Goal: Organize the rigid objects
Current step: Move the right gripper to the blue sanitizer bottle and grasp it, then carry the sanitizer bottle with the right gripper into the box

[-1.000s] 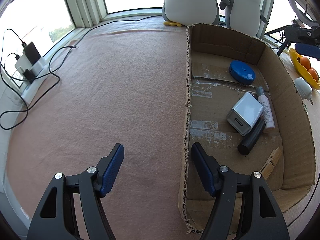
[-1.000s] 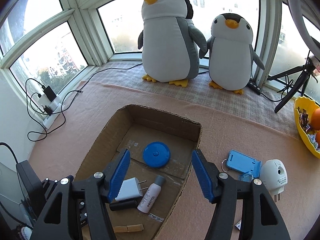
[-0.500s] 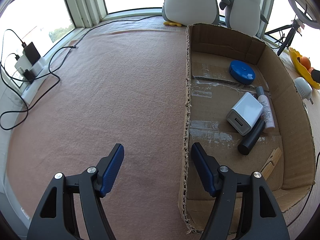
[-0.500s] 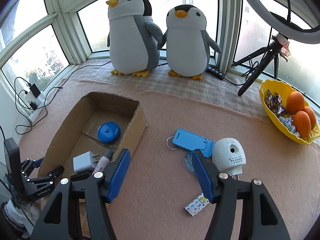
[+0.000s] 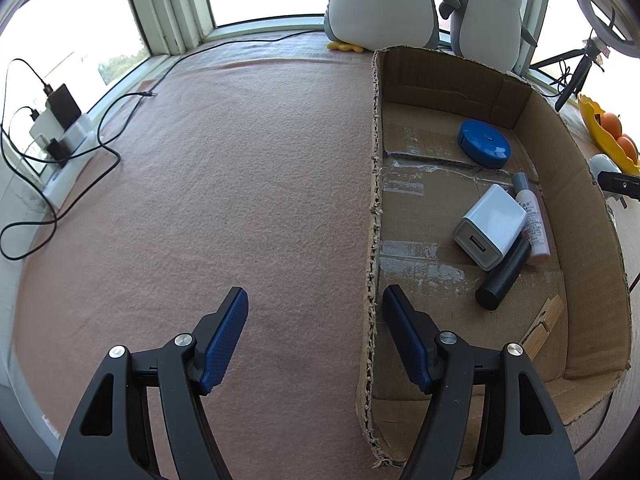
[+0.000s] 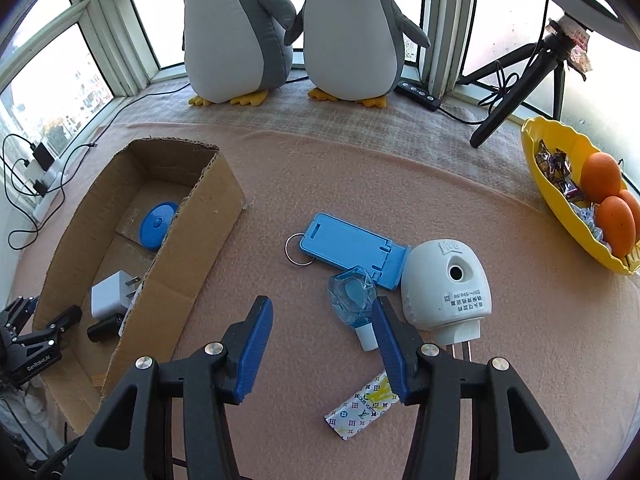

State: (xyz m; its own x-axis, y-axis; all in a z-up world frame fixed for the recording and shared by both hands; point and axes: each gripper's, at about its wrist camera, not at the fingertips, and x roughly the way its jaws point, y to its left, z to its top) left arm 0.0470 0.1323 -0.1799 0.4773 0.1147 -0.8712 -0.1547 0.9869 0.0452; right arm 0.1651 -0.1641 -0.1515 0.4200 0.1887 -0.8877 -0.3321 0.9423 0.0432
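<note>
A cardboard box [image 5: 568, 184] [image 6: 192, 248] holds a blue round disc [image 5: 485, 144] [image 6: 157, 225], a white charger [image 5: 489, 227] [image 6: 109, 295], a black cylinder [image 5: 502, 274], a small tube [image 5: 531, 220] and a wooden clothespin [image 5: 544, 322]. On the pink mat lie a blue phone stand with key ring [image 6: 352, 249], a small blue bottle [image 6: 354, 300], a white plug-in device [image 6: 446, 284] and a patterned sachet [image 6: 362, 406]. My right gripper [image 6: 322, 314] is open, low over the mat just short of the blue bottle. My left gripper [image 5: 316, 304] is open, astride the box's left wall.
Two plush penguins [image 6: 288, 28] stand at the window. A yellow bowl with oranges [image 6: 576, 196] sits at the right, a tripod [image 6: 520, 76] behind it. A power strip with cables [image 5: 56, 132] lies at the left edge.
My right gripper has swung right from over the box and come down toward the loose items on the mat. My left gripper has not moved.
</note>
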